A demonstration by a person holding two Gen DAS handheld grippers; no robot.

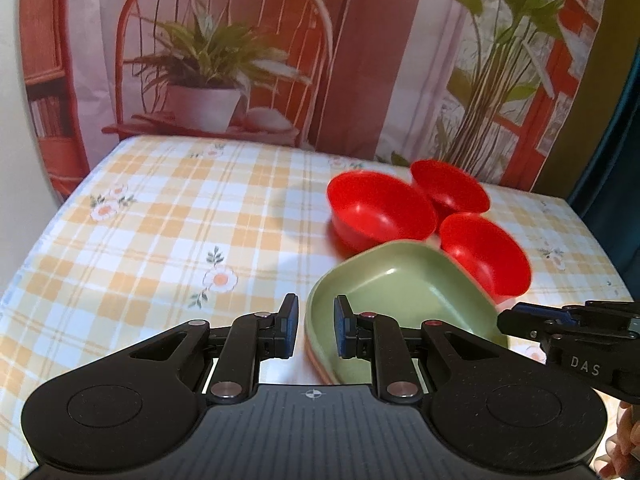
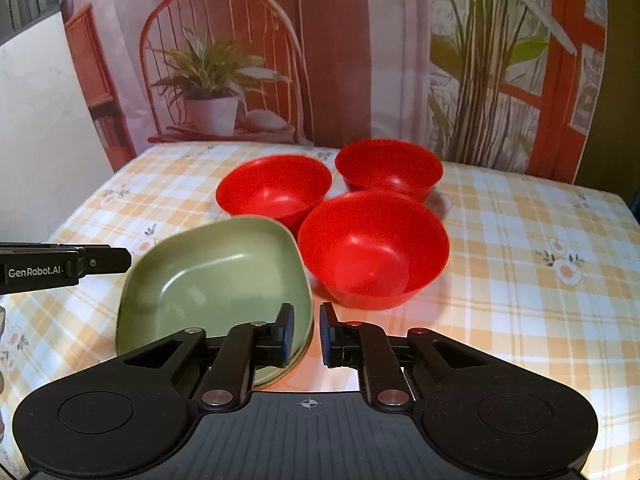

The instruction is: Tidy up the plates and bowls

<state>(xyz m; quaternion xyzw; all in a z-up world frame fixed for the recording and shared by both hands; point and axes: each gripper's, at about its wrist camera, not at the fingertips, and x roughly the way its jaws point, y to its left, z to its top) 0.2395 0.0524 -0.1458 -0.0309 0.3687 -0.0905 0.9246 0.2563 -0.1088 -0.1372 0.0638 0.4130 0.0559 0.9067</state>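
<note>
A green squarish plate [image 1: 400, 300] [image 2: 216, 280] lies on the checked tablecloth, with the edge of a second plate showing under it. Three red bowls stand behind it: a left one [image 1: 380, 210] [image 2: 276, 188], a far one [image 1: 448, 186] [image 2: 388, 166] and a near right one [image 1: 486, 254] [image 2: 372, 248]. My left gripper [image 1: 316, 326] is open, its fingers straddling the plate's left rim. My right gripper [image 2: 306, 334] is open, its fingers straddling the plate's right rim. Each gripper shows from the side in the other's view, the left [image 2: 64, 266] and the right [image 1: 568, 326].
The checked tablecloth [image 1: 160, 240] [image 2: 540, 232] covers the table. A printed backdrop with a chair and plants hangs behind the far edge. The table's left edge and far right corner show in the left wrist view.
</note>
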